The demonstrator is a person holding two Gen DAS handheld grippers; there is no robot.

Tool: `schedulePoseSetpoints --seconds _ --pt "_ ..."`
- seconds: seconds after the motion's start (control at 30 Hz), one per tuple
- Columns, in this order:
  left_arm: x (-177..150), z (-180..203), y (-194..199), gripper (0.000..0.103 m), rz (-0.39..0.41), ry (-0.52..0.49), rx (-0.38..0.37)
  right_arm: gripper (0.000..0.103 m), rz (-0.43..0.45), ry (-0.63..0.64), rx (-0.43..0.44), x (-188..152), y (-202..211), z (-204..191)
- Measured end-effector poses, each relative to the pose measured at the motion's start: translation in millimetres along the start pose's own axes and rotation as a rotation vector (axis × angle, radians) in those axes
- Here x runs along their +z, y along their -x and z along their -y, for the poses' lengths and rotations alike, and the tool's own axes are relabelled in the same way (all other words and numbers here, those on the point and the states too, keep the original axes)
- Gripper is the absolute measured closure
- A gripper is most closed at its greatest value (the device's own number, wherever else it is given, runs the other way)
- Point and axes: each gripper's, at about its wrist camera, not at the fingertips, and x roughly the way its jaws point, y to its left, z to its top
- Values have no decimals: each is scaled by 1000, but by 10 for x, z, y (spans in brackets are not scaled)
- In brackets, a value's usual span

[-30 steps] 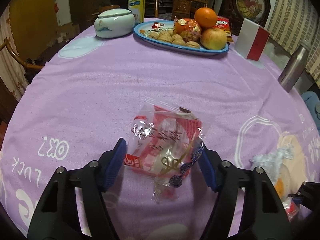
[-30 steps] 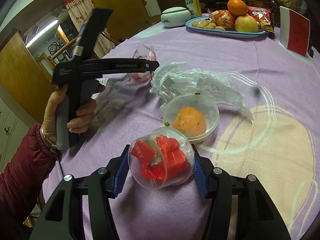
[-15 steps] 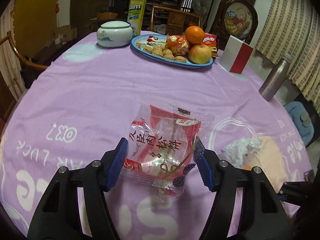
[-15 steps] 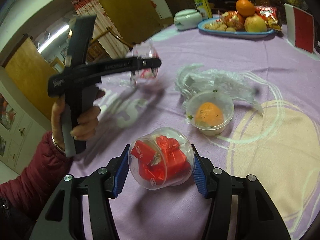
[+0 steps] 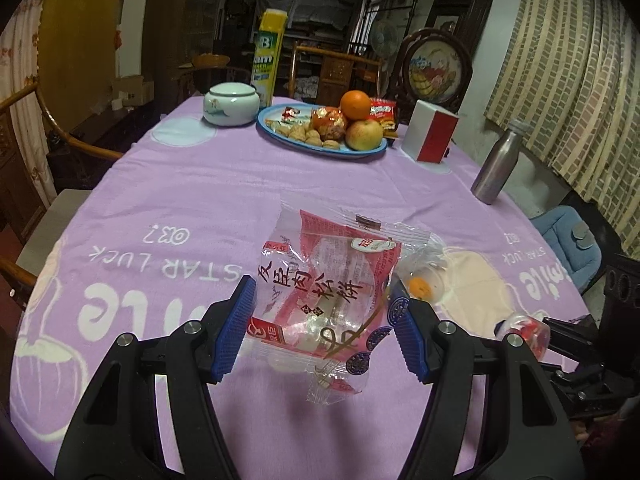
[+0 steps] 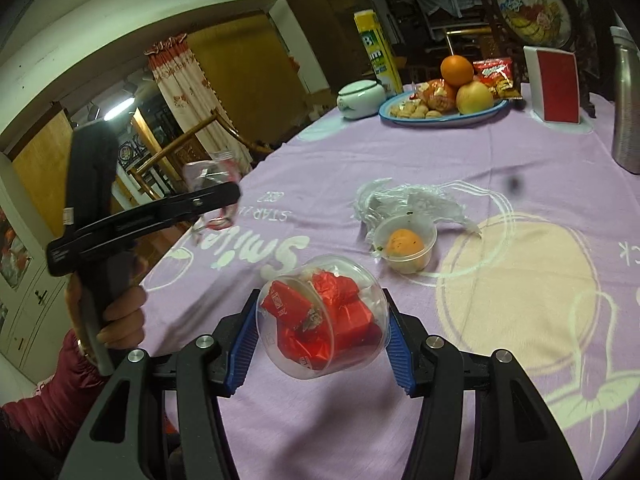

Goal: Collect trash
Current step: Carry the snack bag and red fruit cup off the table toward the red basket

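Wrapper (image 5: 320,292) hangs clamped in the left claw (image 5: 320,336) above the table (image 5: 192,200); the right claw (image 6: 320,344) grips a clear cup (image 6: 324,316) of red wrappers. Carrying step, likely; next, both need a bin, none visible.

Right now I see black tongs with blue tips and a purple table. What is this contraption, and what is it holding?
No robot here: a person holds a hand tool with two fingers in each hand, and each tool carries a camera looking along them. In the left tool's picture, the left gripper pinches a snack wrapper. In the right tool's picture, the right gripper clamps a clear cup of red wrappers. On the tablecloth sit another small cup, crumpled plastic and a fruit plate.
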Motion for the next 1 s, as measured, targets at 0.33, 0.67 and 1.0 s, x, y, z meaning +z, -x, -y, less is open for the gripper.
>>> schedulePoseSetpoints --seconds 0.33,0.67,1.0 --pt "-312 -104 770 39 58 30 27 47 45 41 51 -150 277 -402" --pt "-918 -472 1501 39 74 79 145 47 32 97 153 -232 293 -896" --pt "-1839 -1231 2072 39 -10 229 311 47 -61 183 236 -332 -32 -1558"
